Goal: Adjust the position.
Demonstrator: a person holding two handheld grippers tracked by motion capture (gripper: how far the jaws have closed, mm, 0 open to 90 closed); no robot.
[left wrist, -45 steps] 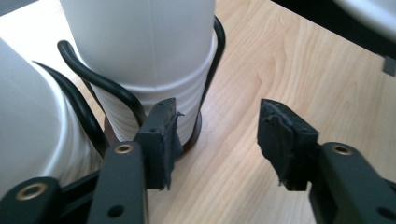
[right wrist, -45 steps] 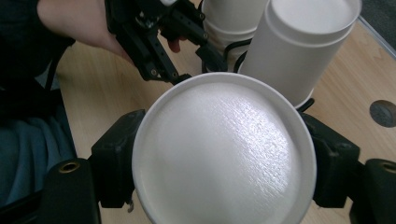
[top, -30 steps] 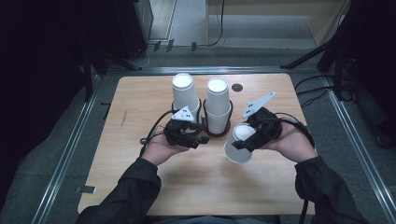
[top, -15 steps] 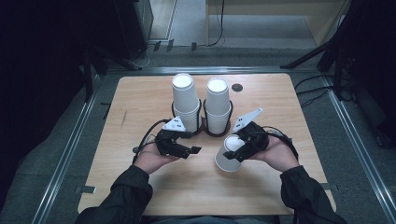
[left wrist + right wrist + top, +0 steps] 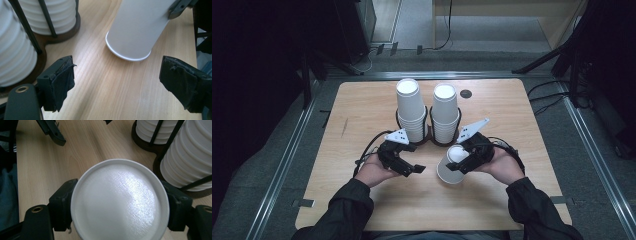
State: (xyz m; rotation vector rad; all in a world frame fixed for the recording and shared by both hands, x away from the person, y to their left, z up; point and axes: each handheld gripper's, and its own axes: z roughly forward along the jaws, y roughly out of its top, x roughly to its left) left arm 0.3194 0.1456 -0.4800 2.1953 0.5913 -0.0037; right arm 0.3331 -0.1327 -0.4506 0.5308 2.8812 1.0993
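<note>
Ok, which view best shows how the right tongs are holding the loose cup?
The right gripper view: the cup sits bottom-up between both jaws, each pressed on its side near the base. The high view shows the right tongs holding it tilted, mouth toward the table. The left gripper view shows its wall and rim.

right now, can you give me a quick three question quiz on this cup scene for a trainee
1. True or false: the right gripper is shut on a paper cup.
2. How many stacks of cups stand in the holder at the middle of the table?
3. The left gripper is: A) open and holding nothing, B) shut on a cup, C) touching the holder.

Key
1. True; in the right gripper view its jaws press both sides of the cup near its closed base.
2. Two, side by side.
3. A; in the left gripper view its jaws stand wide apart with bare wood between them.
</note>
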